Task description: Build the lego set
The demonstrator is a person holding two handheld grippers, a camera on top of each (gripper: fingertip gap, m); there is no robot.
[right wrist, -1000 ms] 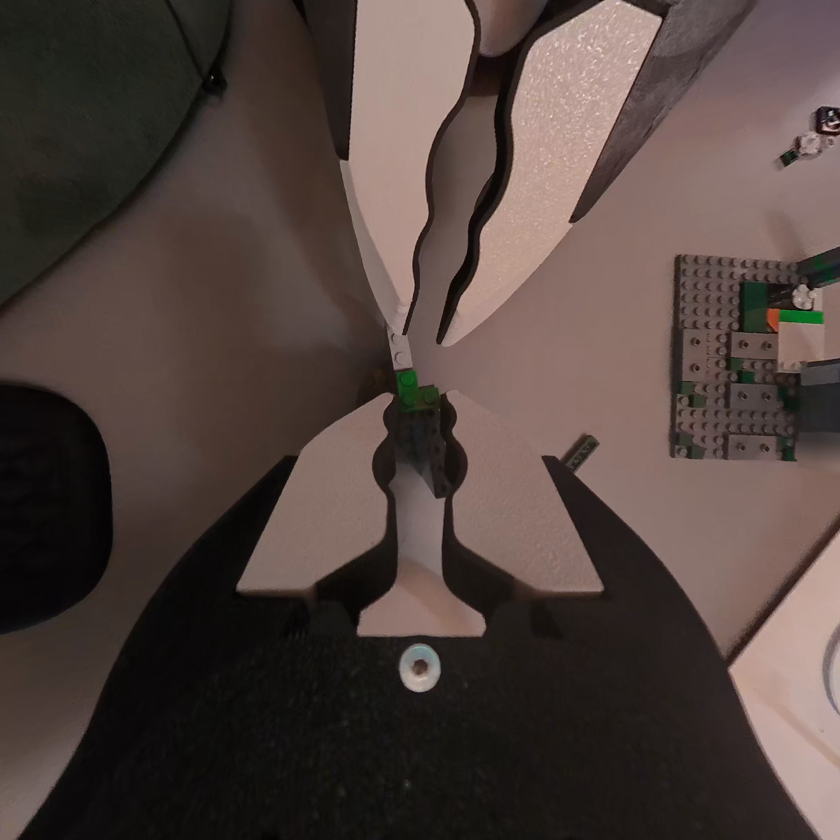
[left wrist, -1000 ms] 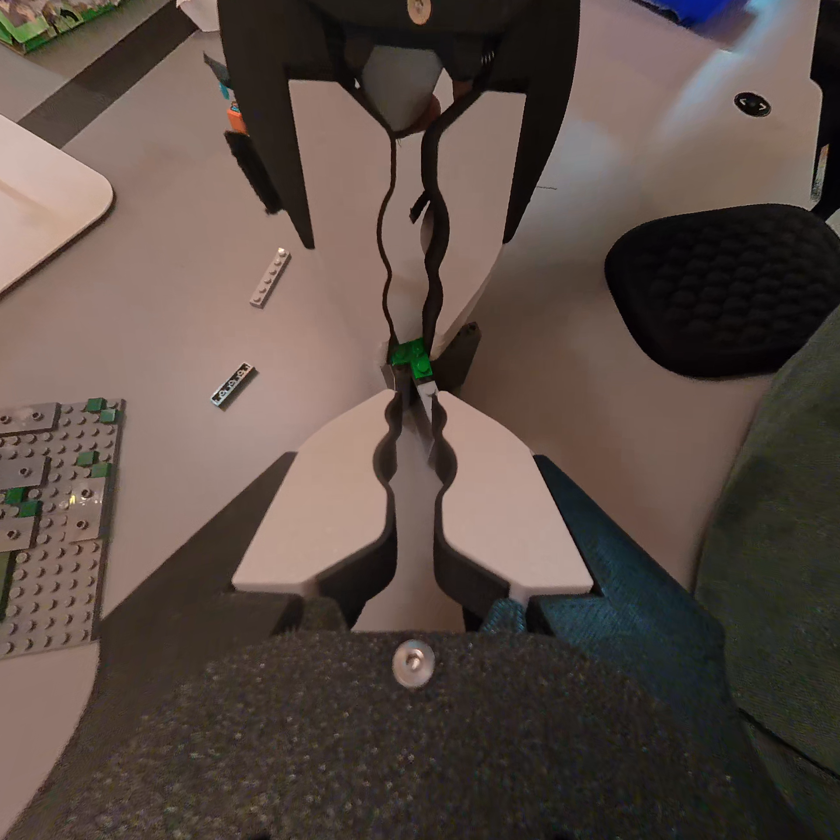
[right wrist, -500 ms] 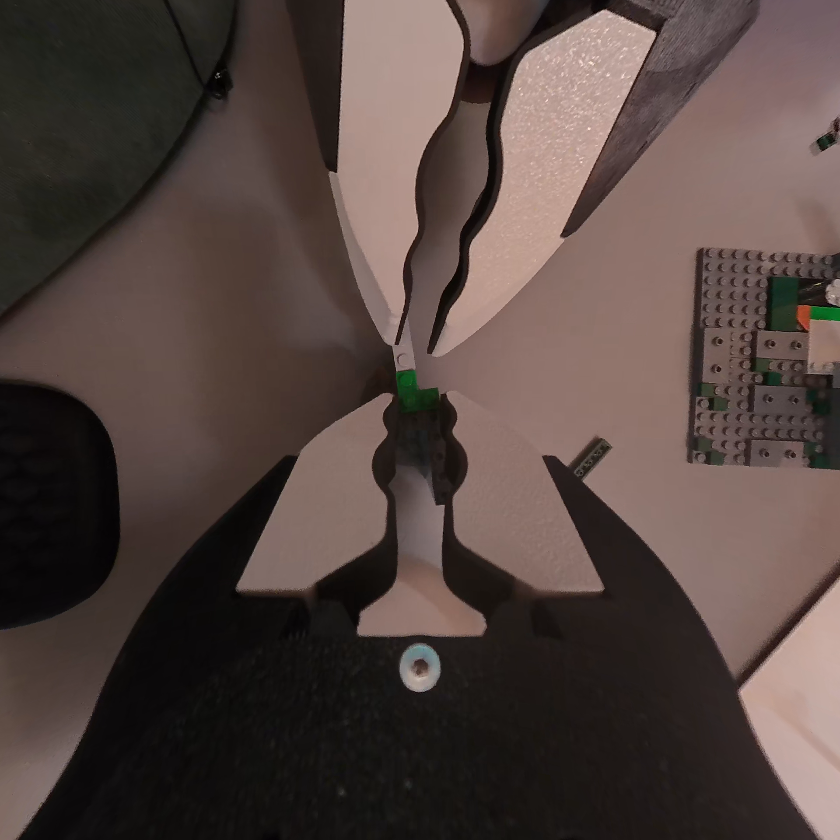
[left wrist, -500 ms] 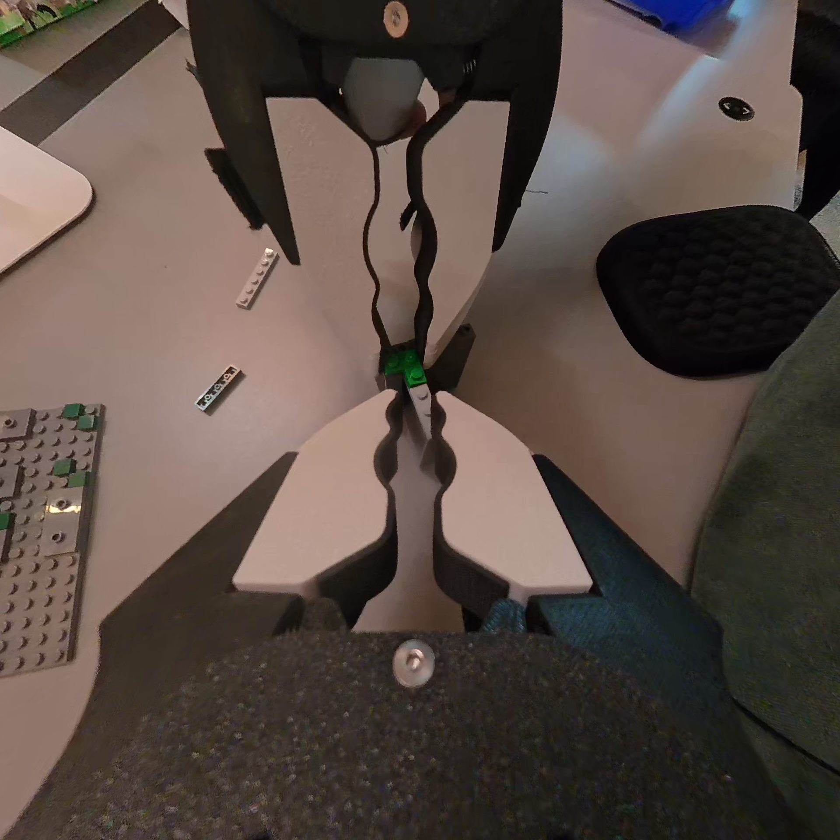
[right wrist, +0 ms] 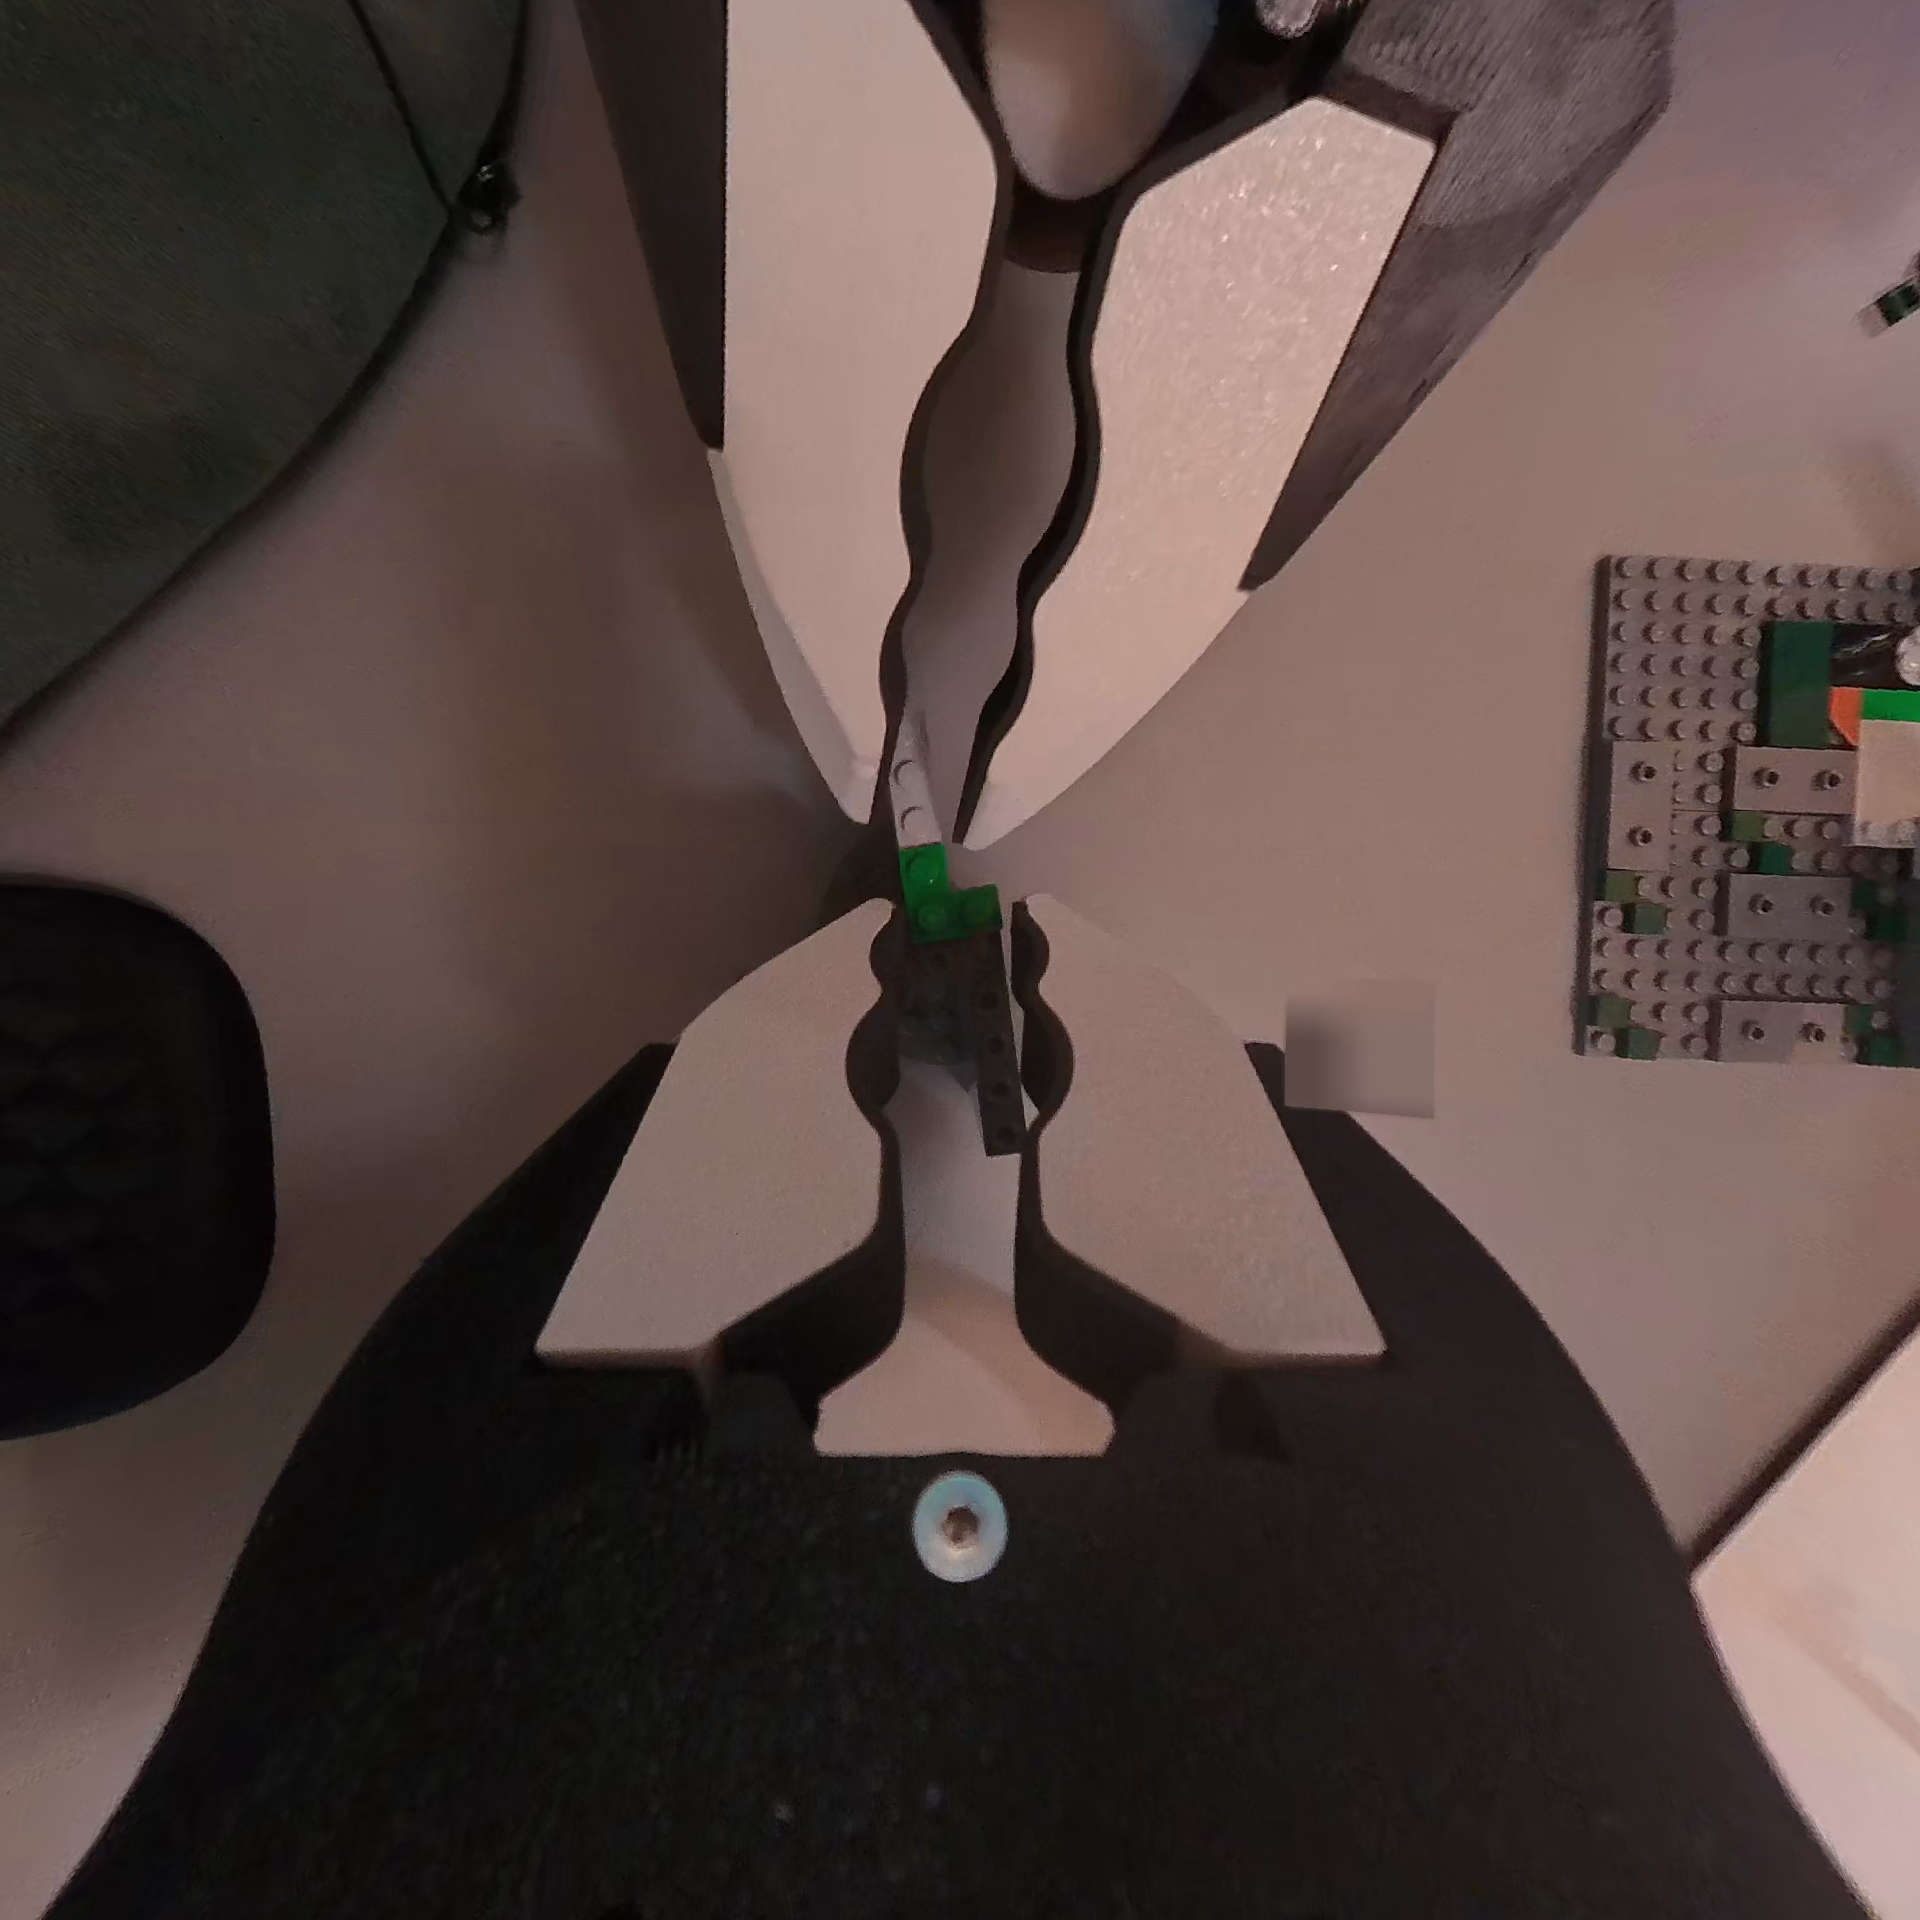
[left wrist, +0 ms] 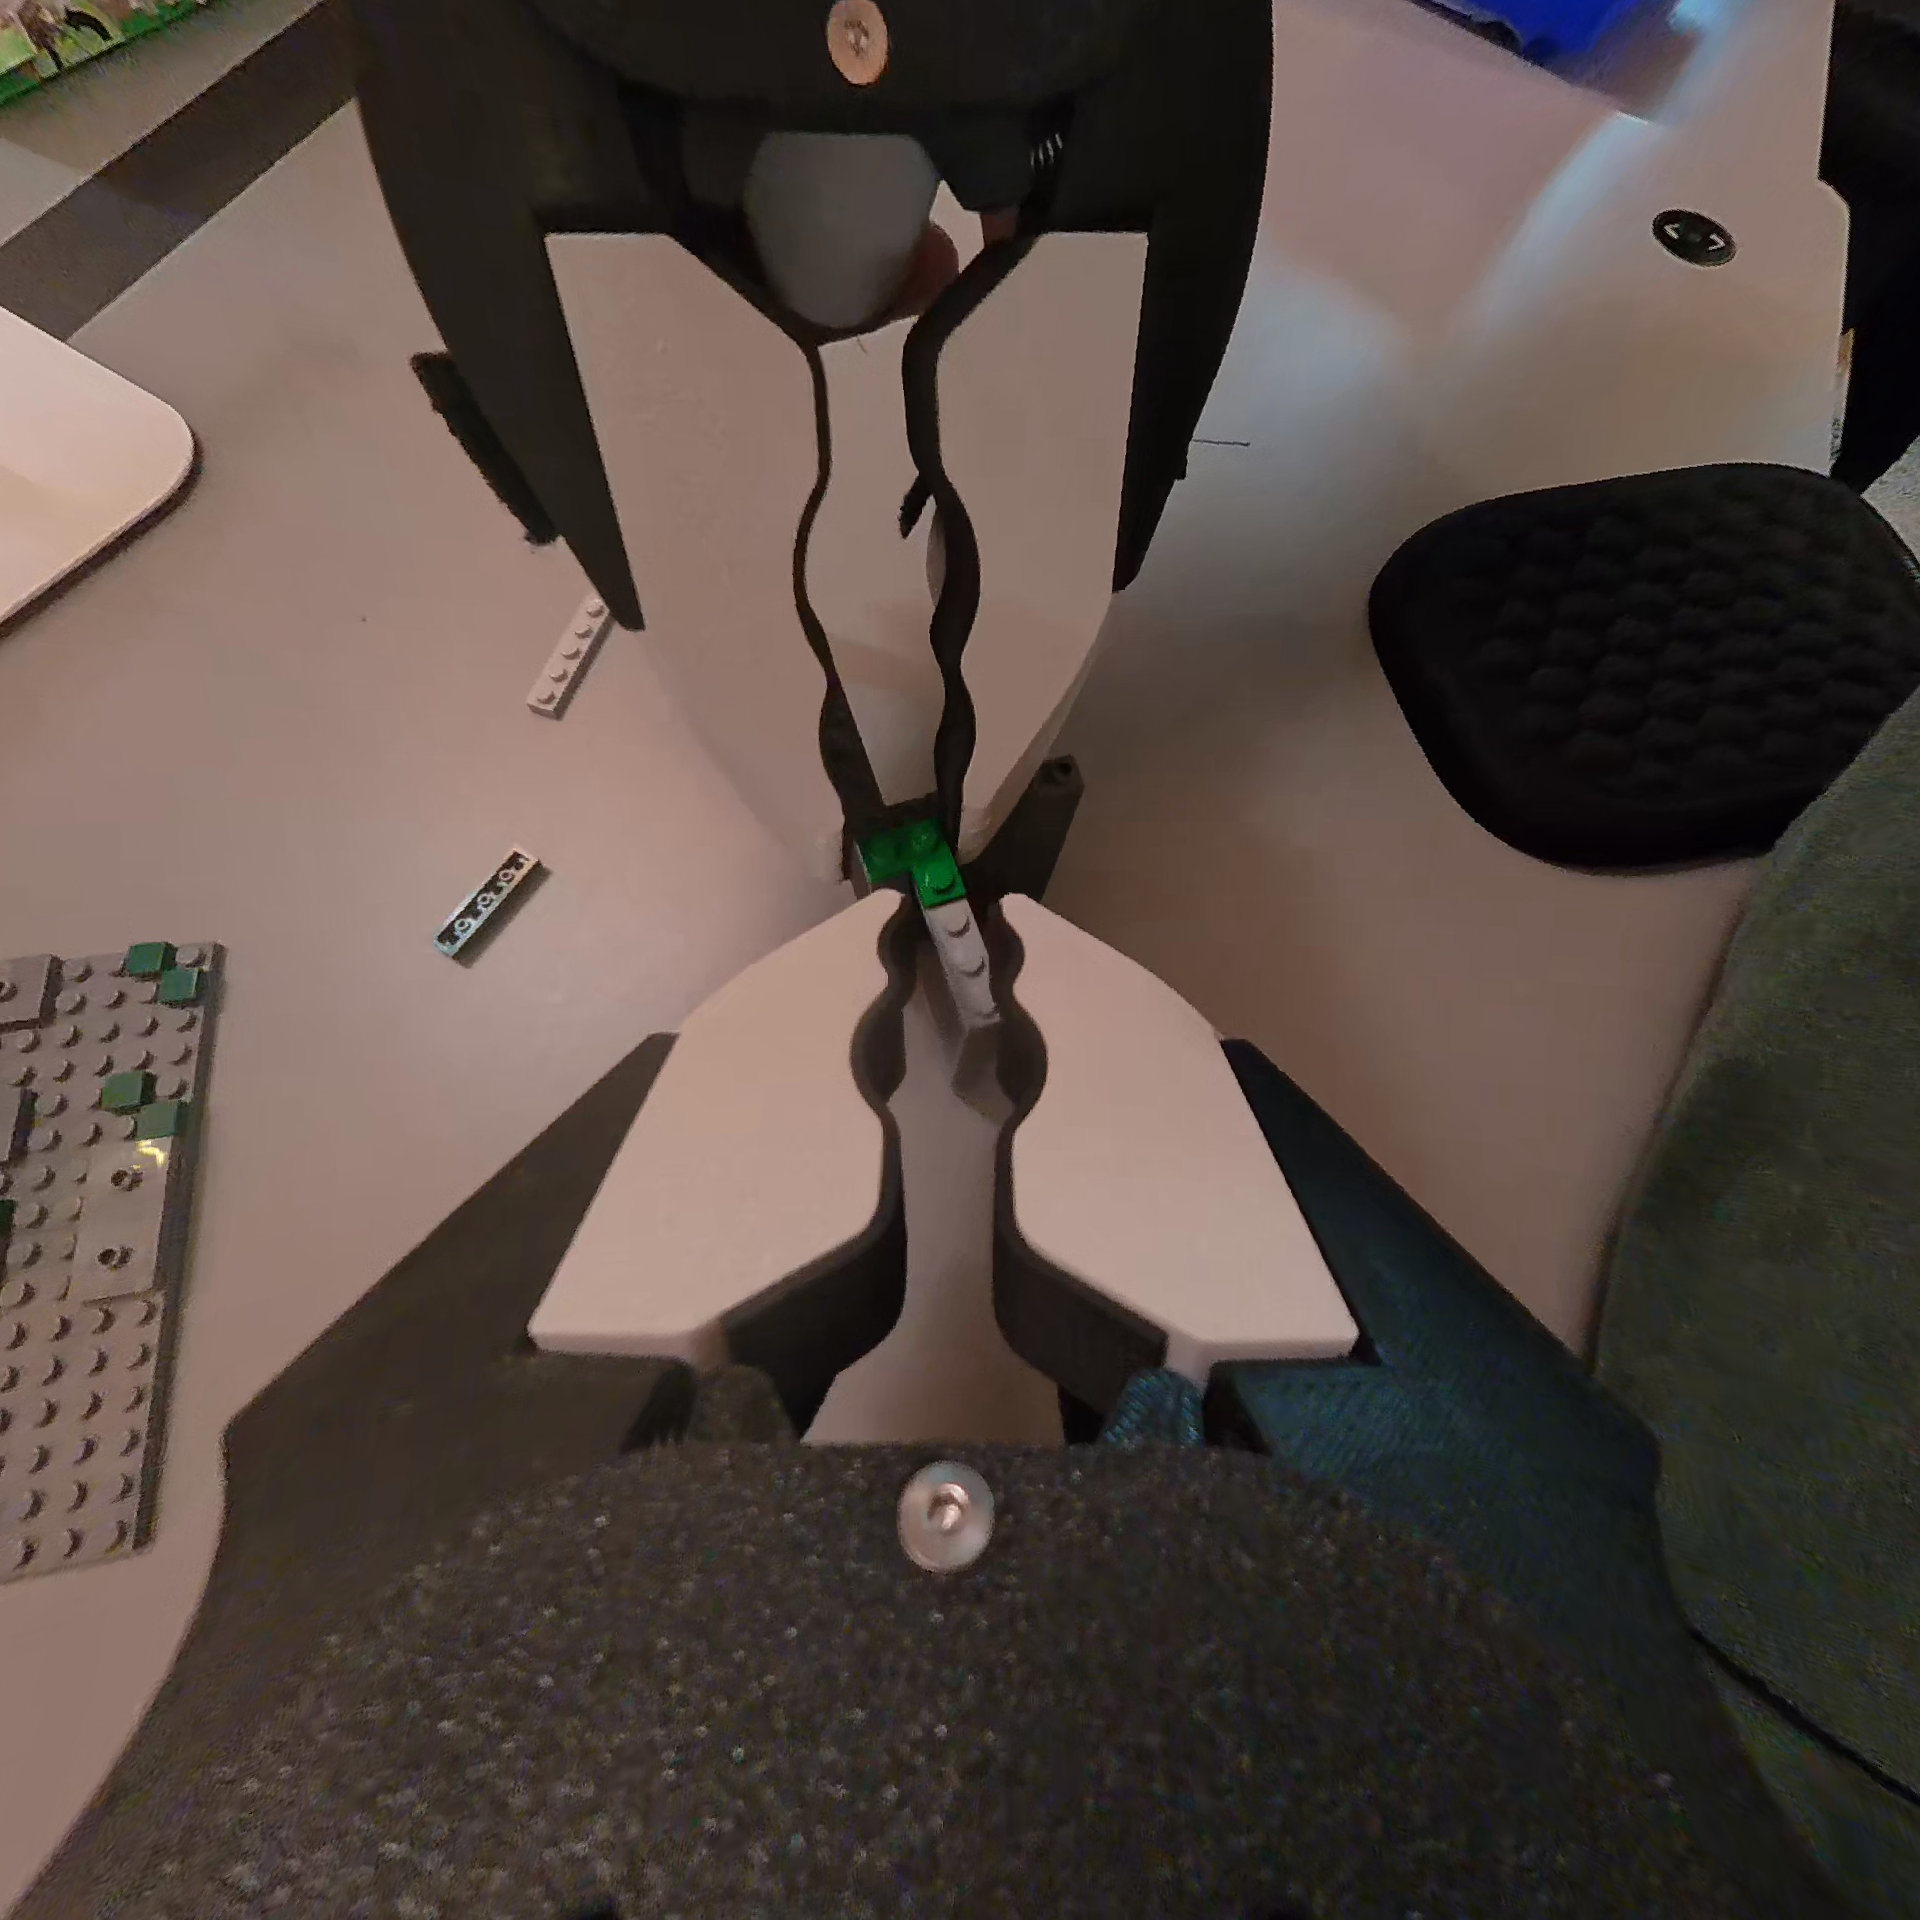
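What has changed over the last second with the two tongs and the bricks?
Little. The left tongs still grip the light grey plate, the right tongs the dark assembly; the green corner plate stays between them. The tips look pressed slightly closer together. In the wrist views the baseplate and loose plates drifted sideways, so both tongs shifted a bit over the table.

baseplates 1 (left wrist: 94, 1247) | loose plates 2 (left wrist: 569, 657) (left wrist: 488, 904) | grippers 2 (left wrist: 948, 914) (right wrist: 956, 914)
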